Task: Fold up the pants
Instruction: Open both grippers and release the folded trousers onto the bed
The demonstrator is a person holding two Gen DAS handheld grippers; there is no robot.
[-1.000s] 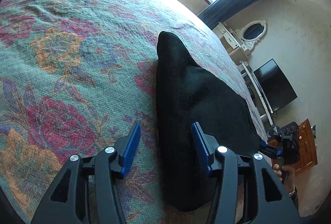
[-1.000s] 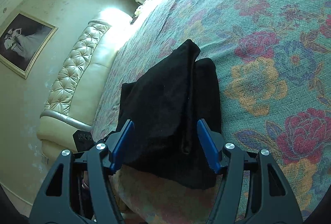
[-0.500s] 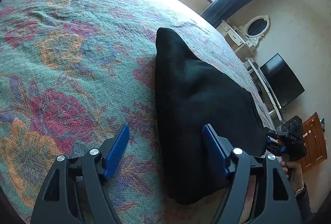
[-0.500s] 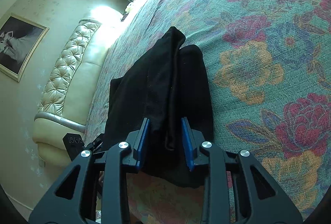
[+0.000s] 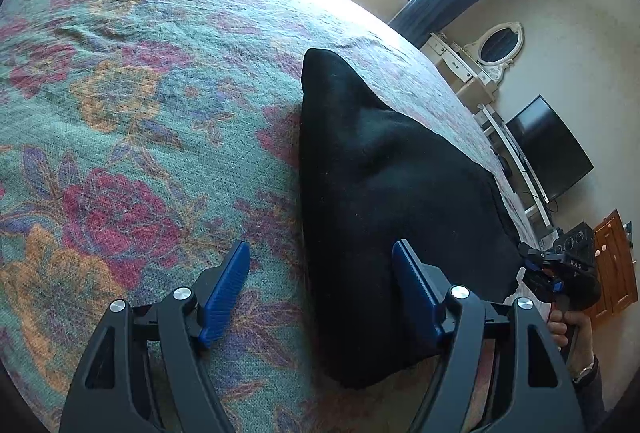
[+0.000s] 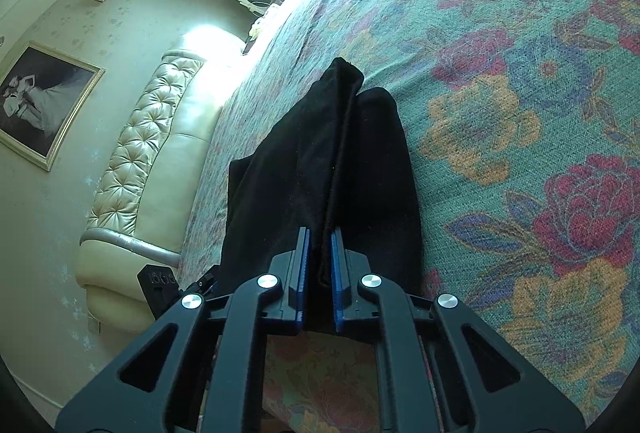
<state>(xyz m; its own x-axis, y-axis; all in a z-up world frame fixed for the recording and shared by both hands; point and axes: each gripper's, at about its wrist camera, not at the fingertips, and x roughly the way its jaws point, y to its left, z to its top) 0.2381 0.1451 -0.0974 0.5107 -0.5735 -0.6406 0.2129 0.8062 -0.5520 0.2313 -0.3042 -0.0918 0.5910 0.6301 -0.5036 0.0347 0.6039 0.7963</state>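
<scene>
Black pants [image 6: 320, 169] on flowered bedspread [image 5: 120, 113], right gripper [image 6: 319, 273] pinching a raised fold between its fingers, left gripper [image 5: 320, 289] spread wide, straddling the pants' near edge

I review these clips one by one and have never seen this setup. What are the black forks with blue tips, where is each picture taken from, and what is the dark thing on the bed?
There is no robot here. A person carries a hand-held two-finger gripper in each hand, and each gripper has a fisheye camera looking forward along its fingers, hence the round, bent pictures.

The left gripper, seen in the left wrist view, is open: one blue finger is over the floral bedspread, the other over the black pants, gripping nothing. At that picture's right edge you see the person's hand holding the other tool.

The right gripper, seen in the right wrist view, is shut on a raised edge of the pants.

The pants lie partly folded near the bed's edge. The cream tufted headboard and framed picture are just the bedroom.
</scene>
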